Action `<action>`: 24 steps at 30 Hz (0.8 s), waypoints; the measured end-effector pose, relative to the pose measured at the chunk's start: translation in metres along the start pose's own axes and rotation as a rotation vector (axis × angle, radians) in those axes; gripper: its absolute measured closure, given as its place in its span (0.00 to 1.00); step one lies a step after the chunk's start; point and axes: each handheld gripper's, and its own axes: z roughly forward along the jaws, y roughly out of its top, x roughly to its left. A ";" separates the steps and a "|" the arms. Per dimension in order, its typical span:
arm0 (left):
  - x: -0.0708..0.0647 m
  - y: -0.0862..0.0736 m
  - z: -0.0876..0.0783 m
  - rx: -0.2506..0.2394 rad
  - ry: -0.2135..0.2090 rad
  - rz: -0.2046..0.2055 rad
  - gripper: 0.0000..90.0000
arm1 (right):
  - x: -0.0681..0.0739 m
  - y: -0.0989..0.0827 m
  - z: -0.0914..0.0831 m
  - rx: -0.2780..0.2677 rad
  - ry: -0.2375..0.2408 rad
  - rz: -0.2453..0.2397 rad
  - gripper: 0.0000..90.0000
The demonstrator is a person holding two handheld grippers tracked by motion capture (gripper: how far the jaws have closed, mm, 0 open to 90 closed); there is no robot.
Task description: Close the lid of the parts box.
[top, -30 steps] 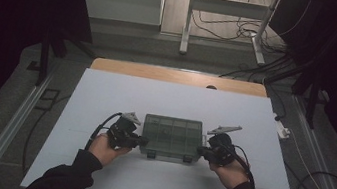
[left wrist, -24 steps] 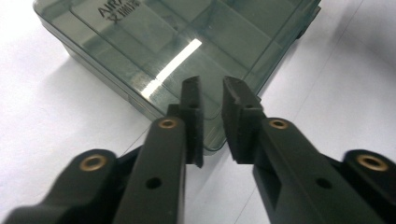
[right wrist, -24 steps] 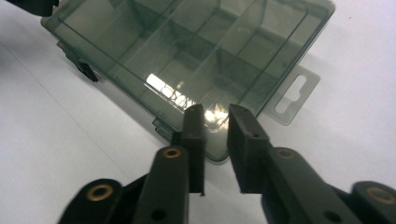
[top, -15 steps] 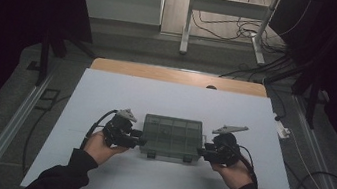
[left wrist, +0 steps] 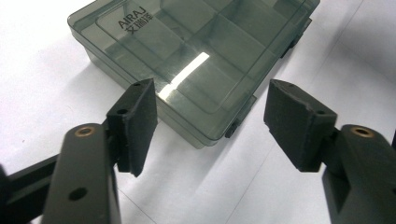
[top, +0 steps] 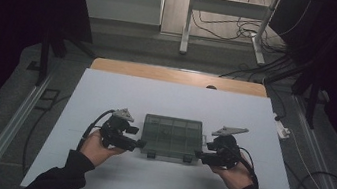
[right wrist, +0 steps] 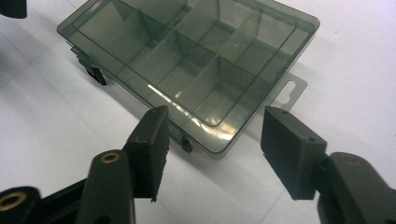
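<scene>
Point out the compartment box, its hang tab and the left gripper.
compartment box (top: pixel 172 135), high view, middle of lid.
hang tab (right wrist: pixel 290 91), right gripper view, beside its slot.
left gripper (left wrist: pixel 208 123), left gripper view, midway between fingertips.

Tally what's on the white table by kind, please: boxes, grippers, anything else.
Box: 1, smoky clear plastic with dividers, lid shut
Grippers: 2, left gripper and right gripper, one at each end of the box, fingers apart and off it
Total: 3
</scene>
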 end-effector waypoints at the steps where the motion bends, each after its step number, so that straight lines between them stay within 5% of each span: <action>1: 0.000 0.000 0.000 0.000 0.000 0.001 0.37 | 0.000 0.000 0.000 0.000 0.000 -0.001 0.44; 24: -0.003 0.003 -0.004 -0.030 0.018 0.010 0.01 | 0.002 0.009 0.004 0.033 0.028 -0.029 0.08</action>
